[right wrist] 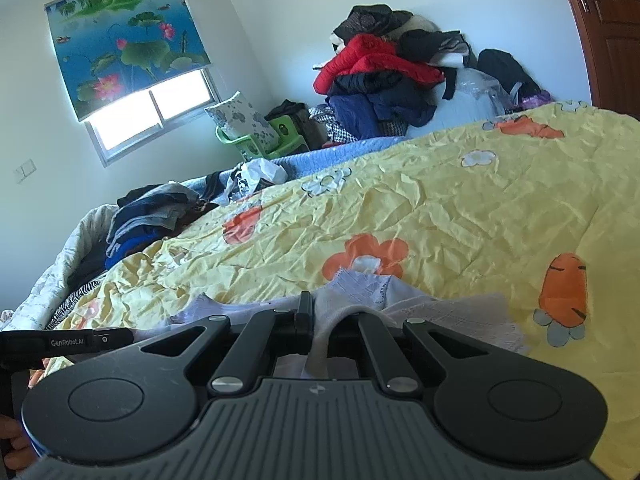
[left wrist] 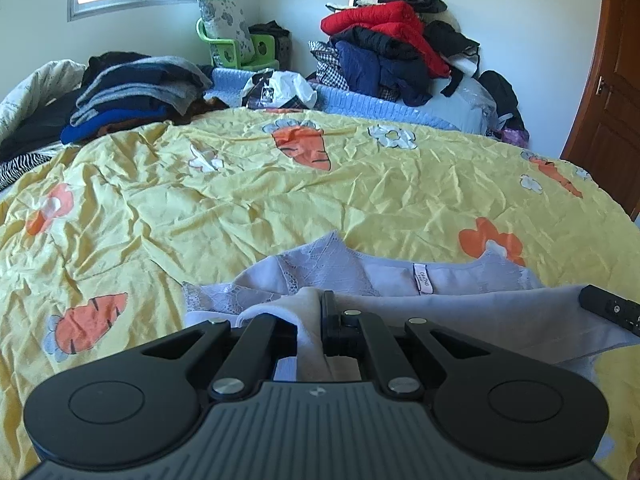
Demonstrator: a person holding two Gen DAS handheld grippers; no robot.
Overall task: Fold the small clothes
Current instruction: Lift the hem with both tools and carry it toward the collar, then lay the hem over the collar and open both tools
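- The left gripper [left wrist: 320, 320] points forward and downward, jaws clamped together with a fold of pale cloth pinched between them.
- The right gripper [right wrist: 318, 328] sits just beside it, likewise clamped on cloth.

walls: pale, plain | window [right wrist: 152, 114]: bright daylight, lotus-print blind [right wrist: 124, 40] half down | door [left wrist: 612, 80]: brown wood, at right | bed: yellow carrot-print cover [left wrist: 280, 200] | corner: green seat [left wrist: 236, 46], possibly a child's chair
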